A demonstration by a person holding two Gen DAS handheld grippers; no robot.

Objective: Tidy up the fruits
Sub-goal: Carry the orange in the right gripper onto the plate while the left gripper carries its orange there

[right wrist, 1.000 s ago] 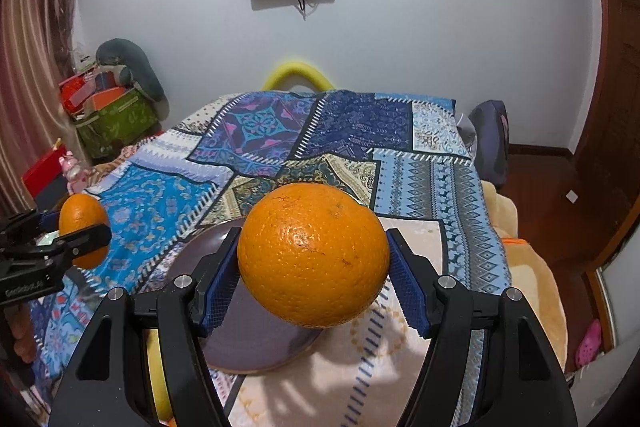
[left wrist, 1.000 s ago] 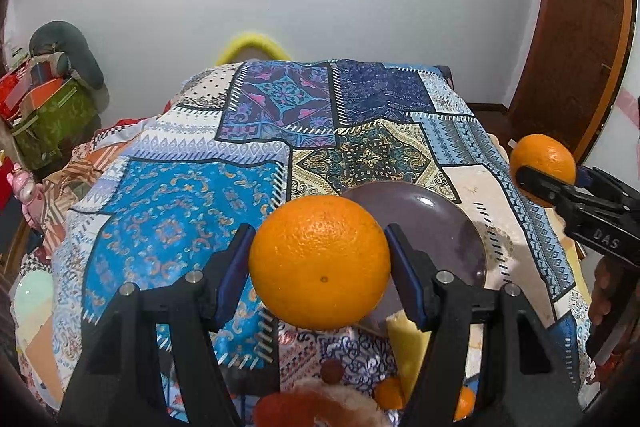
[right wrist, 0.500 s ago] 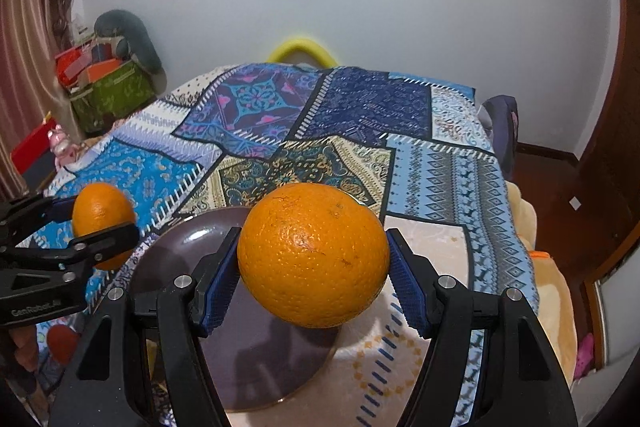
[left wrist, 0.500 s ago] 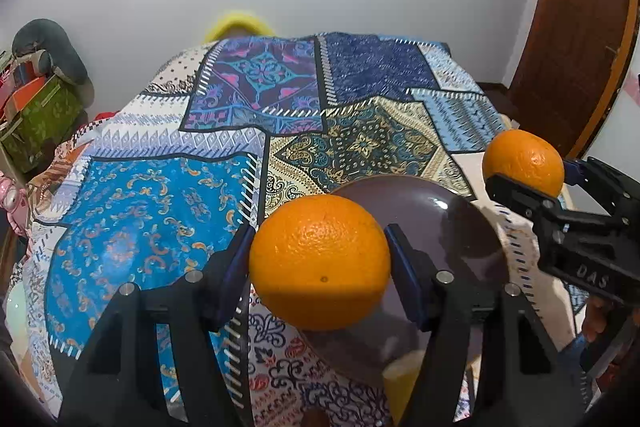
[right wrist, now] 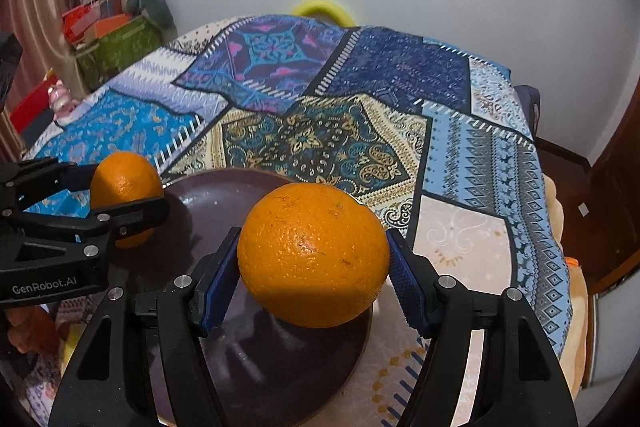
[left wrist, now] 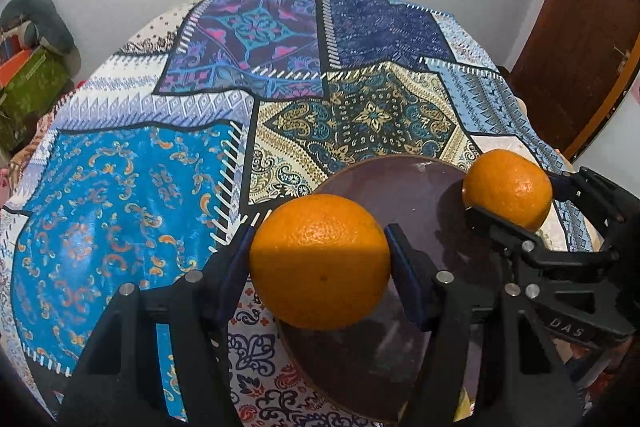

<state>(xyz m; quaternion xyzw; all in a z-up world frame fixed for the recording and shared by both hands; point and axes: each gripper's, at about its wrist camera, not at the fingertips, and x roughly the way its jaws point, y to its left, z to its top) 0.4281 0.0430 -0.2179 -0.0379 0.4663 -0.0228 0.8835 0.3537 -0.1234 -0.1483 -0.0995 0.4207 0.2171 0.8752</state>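
My left gripper [left wrist: 320, 259] is shut on an orange [left wrist: 320, 261] and holds it just above the near left rim of a dark purple plate [left wrist: 404, 187]. My right gripper [right wrist: 314, 259] is shut on a second orange [right wrist: 314, 255] above the same plate [right wrist: 212, 195]. The right gripper and its orange [left wrist: 507, 189] show at the plate's right edge in the left wrist view. The left gripper and its orange [right wrist: 124, 187] show at the plate's left edge in the right wrist view. The plate holds no fruit.
The plate lies on a bed with a patchwork quilt [left wrist: 160, 167]. A green box with clutter [right wrist: 116, 43] stands at the far left by the wall. A wooden door [left wrist: 580, 27] is at the right. Something yellow [left wrist: 464, 405] peeks from under the plate's near edge.
Both grippers have moved forward and down over the plate with their oranges, and closer together. The fruits seen at the near edge a second ago are out of view.
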